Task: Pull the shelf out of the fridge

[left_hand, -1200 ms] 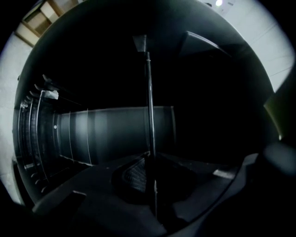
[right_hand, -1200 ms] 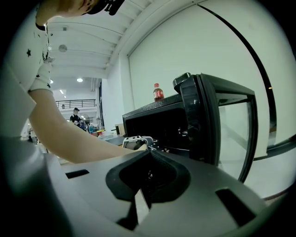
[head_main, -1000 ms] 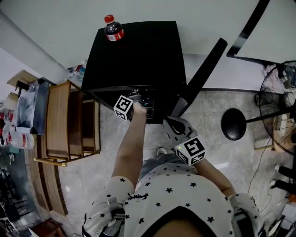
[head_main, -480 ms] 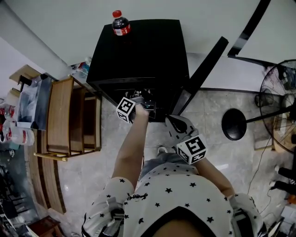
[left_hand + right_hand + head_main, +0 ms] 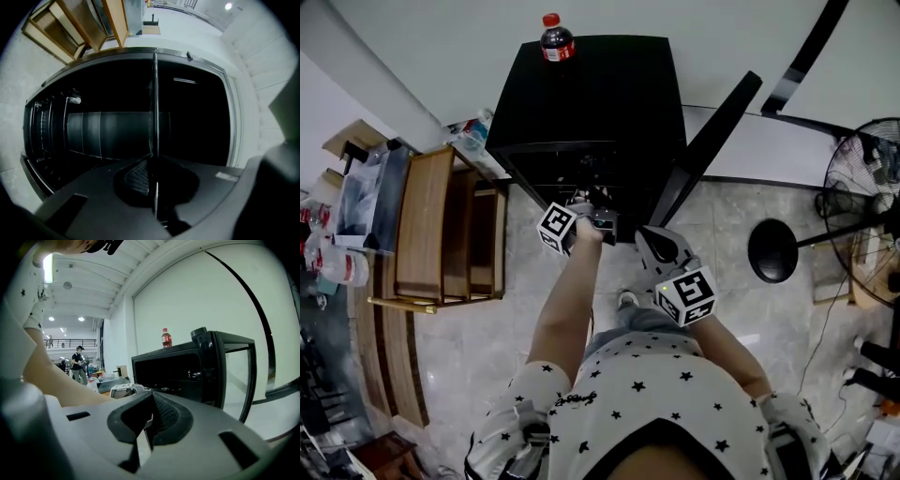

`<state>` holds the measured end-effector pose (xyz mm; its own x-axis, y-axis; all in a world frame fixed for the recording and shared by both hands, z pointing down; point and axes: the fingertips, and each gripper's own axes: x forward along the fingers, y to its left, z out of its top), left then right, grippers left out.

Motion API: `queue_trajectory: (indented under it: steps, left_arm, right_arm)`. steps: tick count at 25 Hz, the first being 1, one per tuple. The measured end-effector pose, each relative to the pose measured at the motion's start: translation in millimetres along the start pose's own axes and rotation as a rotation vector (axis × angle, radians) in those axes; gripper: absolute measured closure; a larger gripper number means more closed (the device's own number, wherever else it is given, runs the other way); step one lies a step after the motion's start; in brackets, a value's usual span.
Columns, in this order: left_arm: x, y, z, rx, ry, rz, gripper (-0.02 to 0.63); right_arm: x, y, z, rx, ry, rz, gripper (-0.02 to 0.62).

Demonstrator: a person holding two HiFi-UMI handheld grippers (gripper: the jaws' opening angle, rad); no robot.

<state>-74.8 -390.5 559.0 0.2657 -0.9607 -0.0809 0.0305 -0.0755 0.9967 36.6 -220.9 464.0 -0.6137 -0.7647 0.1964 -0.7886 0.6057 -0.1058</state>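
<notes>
L gripper (image 5: 153, 161) jaws clamp shelf (image 5: 155, 103) (fridge (image 5: 591, 94) interior dark), R gripper (image 5: 151, 401) jaws together.

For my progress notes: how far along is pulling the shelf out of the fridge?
Done: the door of the small black fridge stands open. In hand: the left gripper is shut on the thin metal shelf. Left: drawing it out; the right gripper idles, shut, empty.

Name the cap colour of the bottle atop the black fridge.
Red cap; head view shows it best.
</notes>
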Motion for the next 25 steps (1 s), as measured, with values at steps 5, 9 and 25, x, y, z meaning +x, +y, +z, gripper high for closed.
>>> queue_trajectory:
  steps: [5,9,25]
  left_arm:
    - [-17.4,-1.6,-0.9,-0.004,0.011,-0.018,0.584]
    - [-26.8,-2.9,-1.7,-0.005,0.011,-0.031,0.583]
    - [-64.8,-6.9,-8.2,-0.001,0.003,-0.047,0.583]
  right_arm:
    - [-1.3,-0.2,-2.5,0.003,-0.003,-0.026,0.601]
    - [-1.0,-1.0,-5.4,0.013,-0.005,-0.044,0.601]
    - [-17.0,10.6,-15.7,0.029,-0.003,-0.073,0.601]
